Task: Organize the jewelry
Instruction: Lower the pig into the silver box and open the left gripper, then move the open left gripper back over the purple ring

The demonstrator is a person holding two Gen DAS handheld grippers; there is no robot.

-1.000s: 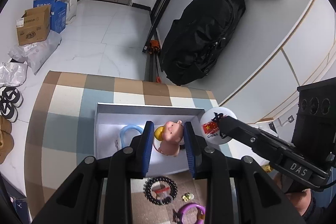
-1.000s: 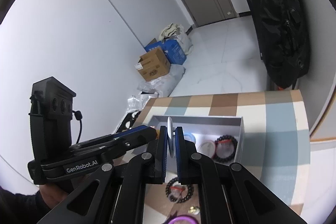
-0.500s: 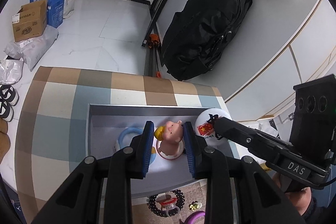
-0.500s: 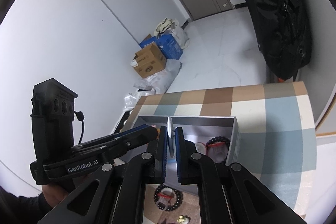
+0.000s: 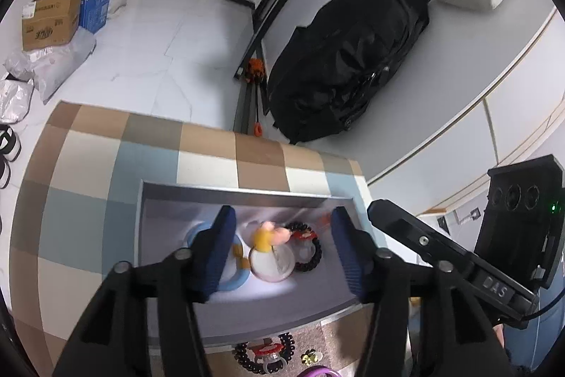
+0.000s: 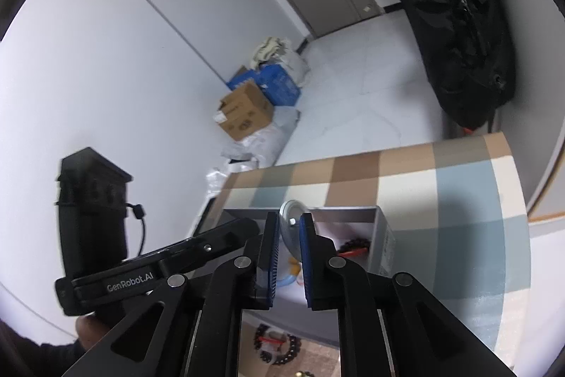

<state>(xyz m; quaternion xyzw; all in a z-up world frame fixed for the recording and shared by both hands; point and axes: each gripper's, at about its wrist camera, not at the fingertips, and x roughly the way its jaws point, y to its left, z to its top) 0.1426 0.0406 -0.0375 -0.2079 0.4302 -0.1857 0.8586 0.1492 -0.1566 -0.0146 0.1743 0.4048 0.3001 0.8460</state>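
Checked cloth in brown, cream and blue covers the worktop (image 5: 88, 165), with a grey open box (image 5: 247, 196) on it. Nearest, outside the box's front wall, lies a black bead bracelet (image 5: 263, 350). "GenRobot.AI" reads on the left gripper (image 5: 279, 246) body in the right view; "DAS" on the right gripper (image 6: 289, 246) in the left view. Left jaws are opening, well apart, with the pig figurine (image 5: 270, 235) lying free below them in the box beside a blue ring (image 5: 229, 278). Right jaws are opening too; a round badge (image 6: 290, 225) stands between them, contact unclear. Beyond stand a black bag (image 5: 346, 59) and cardboard boxes (image 5: 49, 16)
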